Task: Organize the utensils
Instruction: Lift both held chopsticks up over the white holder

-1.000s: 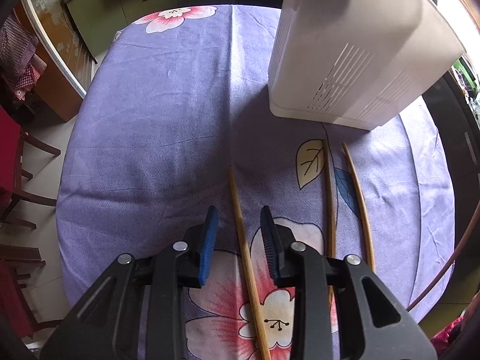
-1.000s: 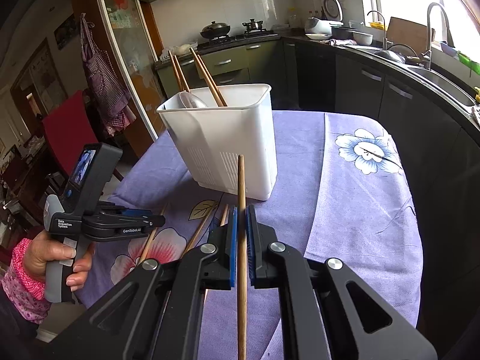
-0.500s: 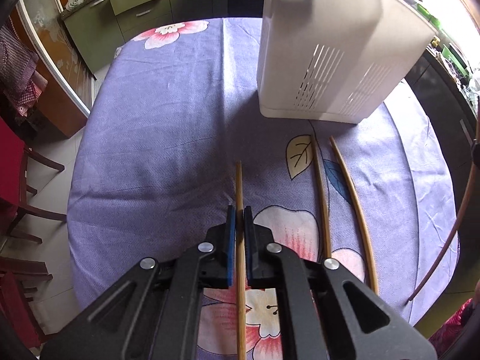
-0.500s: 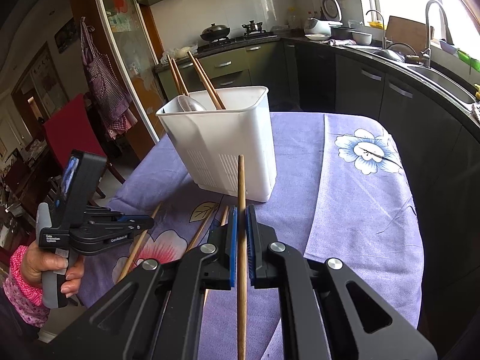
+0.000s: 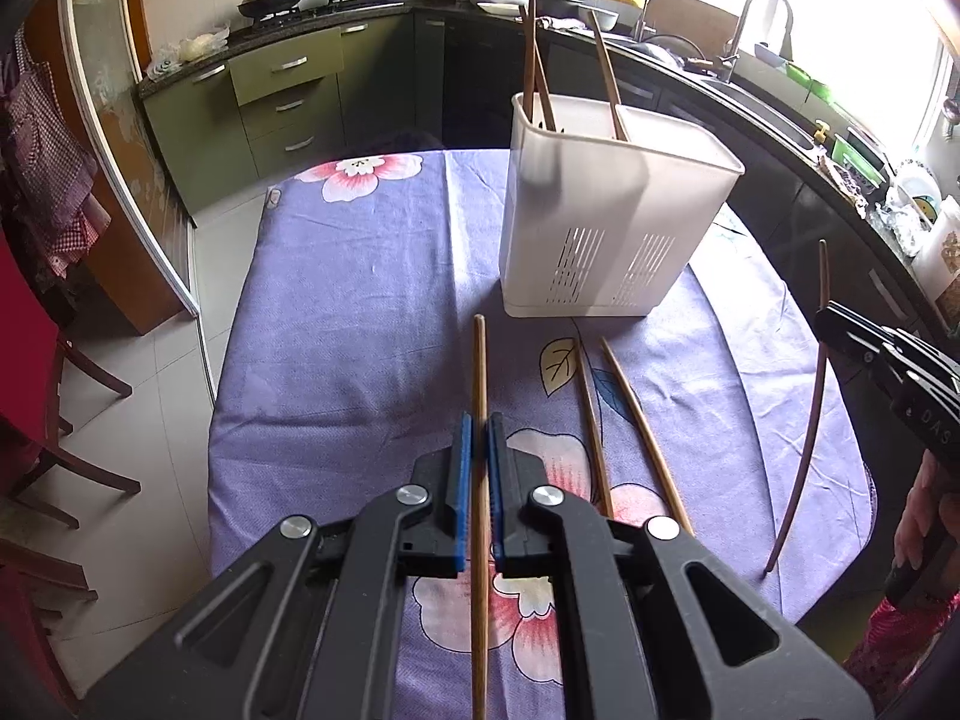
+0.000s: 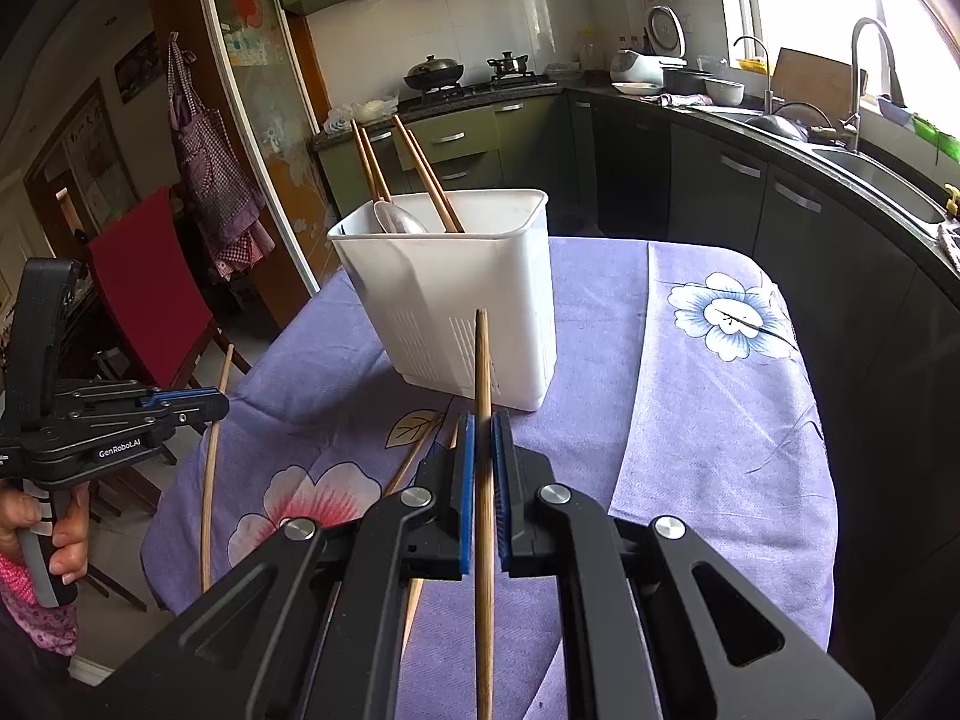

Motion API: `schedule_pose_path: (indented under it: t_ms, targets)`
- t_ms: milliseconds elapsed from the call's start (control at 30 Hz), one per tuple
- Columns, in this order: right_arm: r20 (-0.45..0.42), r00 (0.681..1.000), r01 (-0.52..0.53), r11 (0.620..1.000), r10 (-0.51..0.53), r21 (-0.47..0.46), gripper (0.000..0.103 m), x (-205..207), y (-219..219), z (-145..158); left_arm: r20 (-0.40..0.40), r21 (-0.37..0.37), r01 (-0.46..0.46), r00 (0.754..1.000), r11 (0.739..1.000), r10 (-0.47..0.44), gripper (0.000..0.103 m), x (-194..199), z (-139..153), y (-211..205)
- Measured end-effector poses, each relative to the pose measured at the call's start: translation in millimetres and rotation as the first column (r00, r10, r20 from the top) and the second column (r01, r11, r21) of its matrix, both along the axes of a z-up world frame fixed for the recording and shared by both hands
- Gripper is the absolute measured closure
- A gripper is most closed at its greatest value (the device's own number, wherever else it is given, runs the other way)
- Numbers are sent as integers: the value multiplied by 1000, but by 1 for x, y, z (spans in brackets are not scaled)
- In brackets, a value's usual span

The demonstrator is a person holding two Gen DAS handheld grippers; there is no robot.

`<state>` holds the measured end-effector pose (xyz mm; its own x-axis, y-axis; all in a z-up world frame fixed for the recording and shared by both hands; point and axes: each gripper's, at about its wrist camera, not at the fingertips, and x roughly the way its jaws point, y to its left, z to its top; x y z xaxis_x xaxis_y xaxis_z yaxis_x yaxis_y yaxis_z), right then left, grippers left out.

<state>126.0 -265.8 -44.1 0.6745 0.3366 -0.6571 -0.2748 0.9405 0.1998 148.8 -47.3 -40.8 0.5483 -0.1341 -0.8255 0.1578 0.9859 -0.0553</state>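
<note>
A chopstick (image 5: pixel 478 396) is clamped between the blue fingers (image 5: pixel 461 468) of the left gripper (image 5: pixel 478 429), its tip projecting ahead toward the white utensil holder (image 5: pixel 606 228). The right gripper (image 6: pixel 482 426) is likewise closed on a second chopstick (image 6: pixel 482 372), and is pitched downward above the desk (image 6: pixel 720 420). Two loose chopsticks (image 5: pixel 624 414) are left lying on the cloth just before the holder. Bare cloth is seen left of the holder.

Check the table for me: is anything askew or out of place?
Two chopsticks lie loose on the tablecloth in front of the white holder, splayed rather than parallel. Those in the holder lean at different angles. Each gripper, left and right, is shut on one chopstick. Nothing spilled or broken.
</note>
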Motion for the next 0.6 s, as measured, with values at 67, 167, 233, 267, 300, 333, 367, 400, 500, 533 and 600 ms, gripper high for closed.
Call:
schedule_pose_path:
  t_ms: [67,167,233,267,300,333,367,400,500,533,600]
  targets:
    - [7,1000,-1,1000,1,1,96,-2,0,3,13,-3,3,1000,1000,-3,98,-4,4,1]
    - [18,1000,-4,1000,4,0,96,-7,0,7,30,-7,9,1000,1000,-9,98,-9,11,1]
    - [25,1000,-5,1000,5,-1,96,-9,1,11,42,-11,12,999,1000,-12,98,-13,16,2]
    - [29,1000,-7,1000,7,-2,96,-11,1,12,48,-12,14,999,1000,-14,98,-15,18,2]
    - [34,999,-8,1000,8,-1,96,-13,1,14,54,-13,16,998,1000,-15,98,-17,20,2]
    - [38,999,-9,1000,9,-2,96,-14,1,16,61,-14,18,998,1000,-17,98,-18,23,2]
    - [41,999,-10,1000,10,-3,96,-16,1,17,67,-16,20,998,1000,-19,98,-20,26,3]
    - [45,999,-11,1000,11,-4,96,-17,2,19,74,-16,21,997,1000,-20,98,-22,29,4]
    - [57,998,-15,1000,15,-5,96,-22,3,24,97,-15,28,995,999,-27,98,-26,37,3]
    - [61,998,-17,1000,17,-4,96,-24,3,25,104,-14,30,994,999,-29,98,-28,40,3]
    - [69,997,-20,1000,20,-2,96,-26,2,29,116,-11,37,993,999,-35,98,-31,45,2]
